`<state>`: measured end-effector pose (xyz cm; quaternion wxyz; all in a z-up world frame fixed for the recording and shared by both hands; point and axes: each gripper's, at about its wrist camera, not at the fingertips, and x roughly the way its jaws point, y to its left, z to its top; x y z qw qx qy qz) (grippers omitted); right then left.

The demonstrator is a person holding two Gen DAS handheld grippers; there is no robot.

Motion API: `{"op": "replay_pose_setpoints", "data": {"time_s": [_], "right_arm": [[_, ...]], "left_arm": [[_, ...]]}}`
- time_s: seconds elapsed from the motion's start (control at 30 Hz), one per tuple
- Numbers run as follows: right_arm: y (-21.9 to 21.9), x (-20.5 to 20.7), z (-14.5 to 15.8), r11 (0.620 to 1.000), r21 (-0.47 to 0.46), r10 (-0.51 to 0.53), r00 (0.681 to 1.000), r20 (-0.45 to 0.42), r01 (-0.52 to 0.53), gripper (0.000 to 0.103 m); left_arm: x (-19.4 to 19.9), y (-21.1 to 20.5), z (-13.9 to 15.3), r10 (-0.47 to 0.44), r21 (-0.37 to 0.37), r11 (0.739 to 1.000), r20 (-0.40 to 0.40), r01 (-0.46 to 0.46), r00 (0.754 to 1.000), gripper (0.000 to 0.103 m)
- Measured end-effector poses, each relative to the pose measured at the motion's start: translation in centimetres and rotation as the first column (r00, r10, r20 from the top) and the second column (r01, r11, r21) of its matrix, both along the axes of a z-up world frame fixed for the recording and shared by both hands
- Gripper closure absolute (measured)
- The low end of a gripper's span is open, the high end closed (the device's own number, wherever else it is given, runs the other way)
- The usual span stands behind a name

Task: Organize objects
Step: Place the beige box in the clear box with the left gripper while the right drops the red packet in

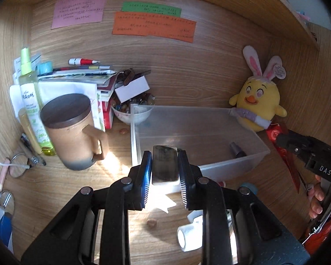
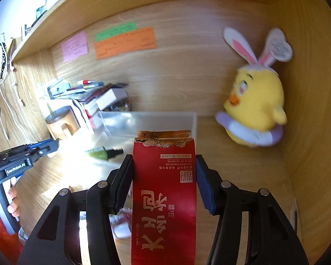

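My left gripper [image 1: 164, 165] is shut on a small dark rectangular block with a white base [image 1: 165, 164], held over the near wall of a clear plastic bin [image 1: 242, 165]. A small dark bottle [image 1: 237, 152] lies inside the bin. My right gripper [image 2: 164, 165] is shut on a red tea packet [image 2: 164, 198] with gold characters, held upright in front of the bin [image 2: 165, 119]. The right gripper also shows in the left wrist view [image 1: 298, 148] to the right of the bin. A green bottle with a dark cap [image 2: 103, 153] lies by the bin.
A brown lidded mug [image 1: 75, 132], a green spray bottle [image 1: 33, 110], stacked books and pens [image 1: 83, 72] and a bowl of beads [image 1: 130, 110] crowd the left. A yellow chick plush [image 1: 258, 101] sits at the back right. A white tape roll [image 1: 187, 236] lies in front.
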<state>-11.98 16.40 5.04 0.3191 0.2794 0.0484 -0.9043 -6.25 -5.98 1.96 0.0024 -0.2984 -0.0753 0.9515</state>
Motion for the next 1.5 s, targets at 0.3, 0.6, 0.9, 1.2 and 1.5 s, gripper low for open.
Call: {"op": "replay_pose_setpoints", "data": {"time_s": [0.3, 0.6, 0.9, 1.2, 1.5], "right_arm": [[-3.2, -3.8, 1.3, 0.997, 0.032, 0.072, 0.997, 0.015, -0.072, 0.052], [-5.7, -8.3, -0.6, 0.988, 0.049, 0.136, 0.978, 0.160, -0.145, 0.052], [-8.6, -9.8, -3.5, 0.971, 0.159, 0.143, 0.967, 0.210, -0.178, 0.052], [-10.3, -10.4, -4.6, 0.950, 0.247, 0.140, 0.968, 0.210, -0.191, 0.052], [-11.1, -10.6, -5.4, 0.940, 0.282, 0.132, 0.967, 0.219, -0.192, 0.052]], "left_arm": [[-3.6, 0.1, -0.1, 0.001, 0.010, 1.000, 0.051, -0.002, 0.999, 0.080], [-7.0, 0.5, -0.8, -0.019, 0.014, 1.000, 0.114, 0.018, 0.993, 0.080], [-9.6, 0.6, -2.3, -0.024, -0.003, 1.000, 0.169, 0.025, 0.985, 0.080], [-10.2, 0.5, -3.1, -0.039, -0.004, 0.999, 0.184, 0.040, 0.982, 0.080], [-9.5, 0.7, -2.5, -0.053, -0.003, 0.999, 0.170, 0.055, 0.984, 0.069]]}}
